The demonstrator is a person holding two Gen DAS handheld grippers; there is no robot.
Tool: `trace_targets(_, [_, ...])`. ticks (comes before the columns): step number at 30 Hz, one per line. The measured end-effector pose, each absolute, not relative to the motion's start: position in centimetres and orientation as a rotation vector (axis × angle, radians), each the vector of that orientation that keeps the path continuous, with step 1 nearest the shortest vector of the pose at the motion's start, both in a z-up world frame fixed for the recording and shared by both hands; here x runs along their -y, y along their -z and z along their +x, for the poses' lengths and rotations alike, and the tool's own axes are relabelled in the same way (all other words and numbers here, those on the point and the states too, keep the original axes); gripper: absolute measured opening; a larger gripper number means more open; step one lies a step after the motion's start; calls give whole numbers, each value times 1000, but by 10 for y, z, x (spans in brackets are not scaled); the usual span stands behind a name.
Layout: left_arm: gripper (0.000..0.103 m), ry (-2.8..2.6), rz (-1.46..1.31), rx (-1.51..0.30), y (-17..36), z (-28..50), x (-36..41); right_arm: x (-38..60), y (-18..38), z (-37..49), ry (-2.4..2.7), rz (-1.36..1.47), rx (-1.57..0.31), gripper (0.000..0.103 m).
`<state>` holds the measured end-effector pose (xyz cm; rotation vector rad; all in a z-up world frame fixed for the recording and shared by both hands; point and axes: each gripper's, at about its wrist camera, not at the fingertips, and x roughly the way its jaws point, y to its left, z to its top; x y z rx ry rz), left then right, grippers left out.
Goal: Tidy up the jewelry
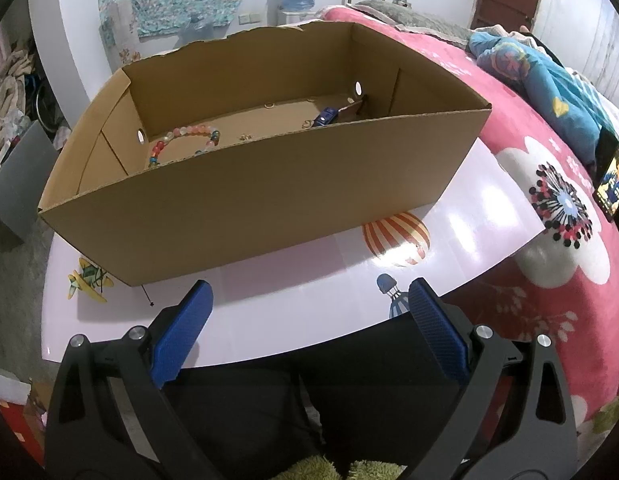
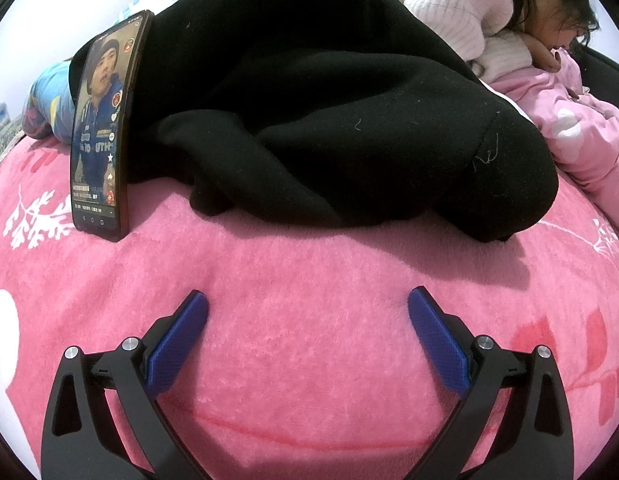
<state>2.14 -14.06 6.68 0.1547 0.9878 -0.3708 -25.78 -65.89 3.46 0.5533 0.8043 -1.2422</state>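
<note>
The left hand-held gripper (image 1: 309,296), its blue-padded fingers spread wide and holding nothing, hovers over the near edge of a glossy white board printed with balloons (image 1: 309,312), which serves as the bench. Just beyond stands an open brown cardboard box (image 1: 261,200), its tall near wall probably there to keep small pieces from rolling away. On its floor lie a loop of pink, white and multicoloured beads (image 1: 185,136) at the left, a small blue object (image 1: 324,116) at the right, and a few tiny gold rings (image 1: 269,105) between; what they are exactly is too small to tell.

Only the right wrist view shows the right hand-held gripper (image 2: 308,304), equally wide open and empty, over the pink plush bed blanket (image 2: 309,272). Beyond it, a lit smartphone (image 2: 99,128) leans against a heap of black fabric (image 2: 329,112), seemingly propped for viewing. No jewelry appears there.
</note>
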Motion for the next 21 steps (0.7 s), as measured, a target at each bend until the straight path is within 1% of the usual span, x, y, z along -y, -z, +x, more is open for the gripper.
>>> trace_targets(8, [95, 369, 159, -975, -71, 19, 141, 661, -35, -253, 1240, 557, -822, 97])
trace_targets(11, [95, 360, 165, -960, -74, 17, 140, 646, -54, -253, 1271, 519, -782, 96])
trace_targets(13, [95, 343, 173, -946, -77, 15, 139, 608, -79, -247, 1297, 391, -696, 97])
trace_targets(16, [95, 311, 178, -928, -82, 14, 137, 527, -121, -221, 1168, 202, -581, 97])
trace_targets(18, [95, 293, 170, -923, -83, 14, 134, 474, -138, -198, 988, 172, -524, 96])
trace_targets(21, [95, 268, 152, -937, -82, 16, 129, 421, -142, -163, 728, 207, -526, 97])
